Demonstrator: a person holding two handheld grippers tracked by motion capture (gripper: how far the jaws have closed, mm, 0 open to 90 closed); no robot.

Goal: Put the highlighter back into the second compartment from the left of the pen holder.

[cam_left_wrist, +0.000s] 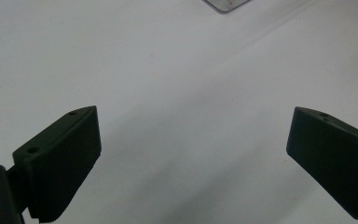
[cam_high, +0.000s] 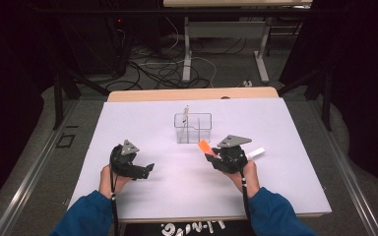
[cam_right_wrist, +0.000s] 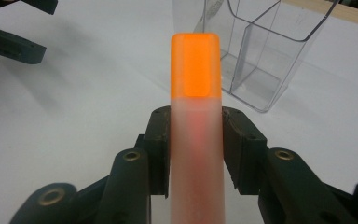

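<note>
While it sits clamped between the jaws of the right gripper (cam_right_wrist: 196, 140), the marker (cam_right_wrist: 196, 116) shows a frosted, half-clear barrel with a reddish core and a bright orange cap. The cap points far and slightly left, toward the clear plastic organizer (cam_high: 193, 128), which stands at the middle of the white table (cam_high: 275, 191) and has inner dividers and a thin stick in its far left compartment. The marker's white end sticks out to the right. At the near left, the left gripper (cam_left_wrist: 191, 154) hangs over bare table with its jaws wide apart.
</note>
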